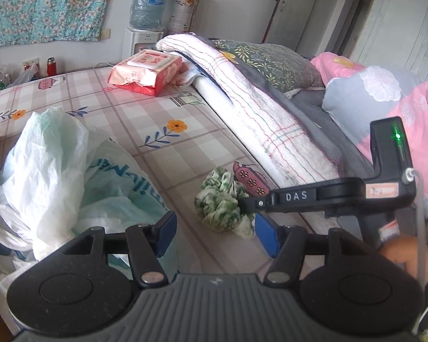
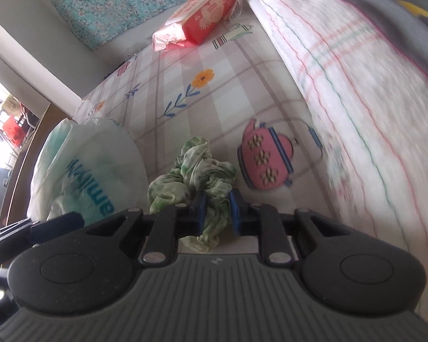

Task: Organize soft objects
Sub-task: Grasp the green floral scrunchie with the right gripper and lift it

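Observation:
A crumpled green-and-white cloth (image 1: 221, 199) lies on the patterned bed sheet (image 1: 145, 119). In the left wrist view my right gripper (image 1: 246, 203) comes in from the right, its tip buried in the cloth's right side. Its own view has both blue pads (image 2: 233, 209) pressed together on a fold of the cloth (image 2: 191, 176), so my right gripper (image 2: 217, 208) is shut on it. My left gripper (image 1: 215, 232) hovers just in front of the cloth, open, with nothing between its fingers. A white plastic bag (image 1: 48, 168) with teal print slumps to the left, close beside the cloth (image 2: 85, 168).
A folded white blanket (image 1: 259, 108) with coloured stripes runs along the right, with pillows (image 1: 274, 59) and a pink quilt (image 1: 399, 99) behind it. A red pack of wipes (image 1: 148, 71) lies farther back on the sheet. A water dispenser (image 1: 147, 8) stands by the wall.

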`<action>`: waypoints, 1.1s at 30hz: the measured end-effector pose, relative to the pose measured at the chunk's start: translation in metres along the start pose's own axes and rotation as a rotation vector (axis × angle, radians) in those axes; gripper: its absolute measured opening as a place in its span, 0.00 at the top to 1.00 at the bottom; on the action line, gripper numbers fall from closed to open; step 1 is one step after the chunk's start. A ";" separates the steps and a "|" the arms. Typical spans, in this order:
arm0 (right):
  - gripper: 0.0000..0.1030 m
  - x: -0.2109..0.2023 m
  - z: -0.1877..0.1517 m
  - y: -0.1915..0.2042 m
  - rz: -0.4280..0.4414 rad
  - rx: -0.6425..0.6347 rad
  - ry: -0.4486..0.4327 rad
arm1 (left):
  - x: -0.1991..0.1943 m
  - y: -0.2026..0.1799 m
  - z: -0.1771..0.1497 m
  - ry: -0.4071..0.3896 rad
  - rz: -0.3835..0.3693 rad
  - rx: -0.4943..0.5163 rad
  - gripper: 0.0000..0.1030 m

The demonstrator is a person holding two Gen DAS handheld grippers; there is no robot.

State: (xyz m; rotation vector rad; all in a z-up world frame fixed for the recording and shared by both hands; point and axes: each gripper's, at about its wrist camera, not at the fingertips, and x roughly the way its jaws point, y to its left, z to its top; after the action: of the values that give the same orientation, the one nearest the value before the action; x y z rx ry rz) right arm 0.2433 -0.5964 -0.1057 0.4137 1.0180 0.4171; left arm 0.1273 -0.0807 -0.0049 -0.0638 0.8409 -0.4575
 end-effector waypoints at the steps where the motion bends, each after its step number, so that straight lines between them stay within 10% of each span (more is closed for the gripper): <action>1: 0.84 -0.004 -0.006 -0.001 0.004 0.008 0.001 | 0.000 -0.002 -0.002 0.002 -0.004 0.007 0.40; 14: 0.84 -0.035 -0.050 0.001 -0.007 0.004 0.042 | 0.019 -0.027 -0.029 0.125 -0.052 0.073 0.41; 22: 0.84 -0.044 -0.061 0.006 -0.031 -0.026 0.067 | 0.042 -0.032 -0.041 0.214 -0.060 0.066 0.67; 33: 0.85 -0.063 -0.061 0.017 -0.050 -0.050 0.030 | 0.013 -0.042 -0.034 0.112 -0.096 0.120 0.83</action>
State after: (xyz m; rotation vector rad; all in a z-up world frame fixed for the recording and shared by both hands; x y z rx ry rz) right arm 0.1585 -0.6060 -0.0795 0.3375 1.0433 0.4042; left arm 0.0941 -0.1199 -0.0273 0.0324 0.9215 -0.6056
